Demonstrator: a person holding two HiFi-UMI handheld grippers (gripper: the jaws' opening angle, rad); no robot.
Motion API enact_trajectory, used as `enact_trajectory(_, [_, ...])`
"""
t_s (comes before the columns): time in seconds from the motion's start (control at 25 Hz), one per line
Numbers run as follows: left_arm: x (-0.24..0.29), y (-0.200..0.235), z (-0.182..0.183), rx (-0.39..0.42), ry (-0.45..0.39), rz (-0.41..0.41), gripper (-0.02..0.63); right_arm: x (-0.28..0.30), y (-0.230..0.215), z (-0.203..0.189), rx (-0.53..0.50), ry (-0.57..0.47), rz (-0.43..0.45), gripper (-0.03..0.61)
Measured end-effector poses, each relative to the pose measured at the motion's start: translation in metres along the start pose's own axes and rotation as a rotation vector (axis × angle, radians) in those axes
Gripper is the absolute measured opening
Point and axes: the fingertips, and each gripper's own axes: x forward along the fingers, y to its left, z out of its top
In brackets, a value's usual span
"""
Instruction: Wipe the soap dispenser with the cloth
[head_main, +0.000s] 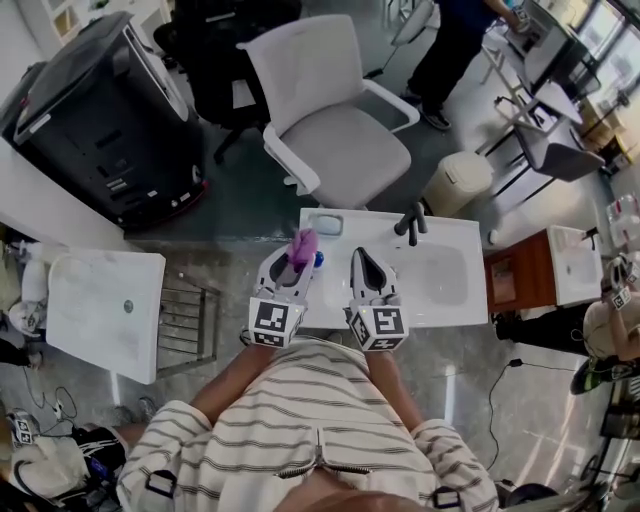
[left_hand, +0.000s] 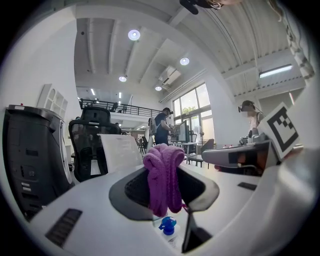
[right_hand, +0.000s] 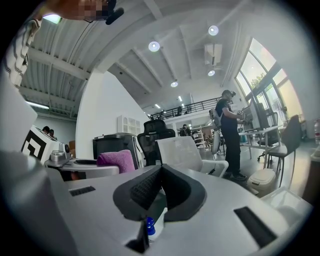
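My left gripper (head_main: 297, 258) is shut on a bunched purple cloth (head_main: 303, 245), which sticks up between its fingers and hangs down in the left gripper view (left_hand: 163, 182). The soap dispenser's blue pump (head_main: 318, 259) shows just right of the cloth on the white counter (head_main: 330, 300). It sits low beneath the cloth in the left gripper view (left_hand: 167, 225). My right gripper (head_main: 365, 262) hovers beside it, shut and empty. In the right gripper view its jaws (right_hand: 161, 171) meet above the soap dispenser (right_hand: 149, 226), and the cloth (right_hand: 116, 161) shows at the left.
A sink basin (head_main: 440, 275) with a dark faucet (head_main: 410, 222) lies right of the grippers, a soap dish (head_main: 325, 224) at the counter's back. Beyond stand a white office chair (head_main: 330, 120), a beige bin (head_main: 457, 182), a black machine (head_main: 100, 110) and a person (head_main: 450, 50).
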Motion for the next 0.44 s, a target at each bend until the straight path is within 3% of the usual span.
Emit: enact_trajectory(0.44, [0.0003,0.0014,-0.0070,-0.001,0.007,0.009,0.129,0.0017,0.0021,-0.0055,-0.008,0.004,0.018,-0.003])
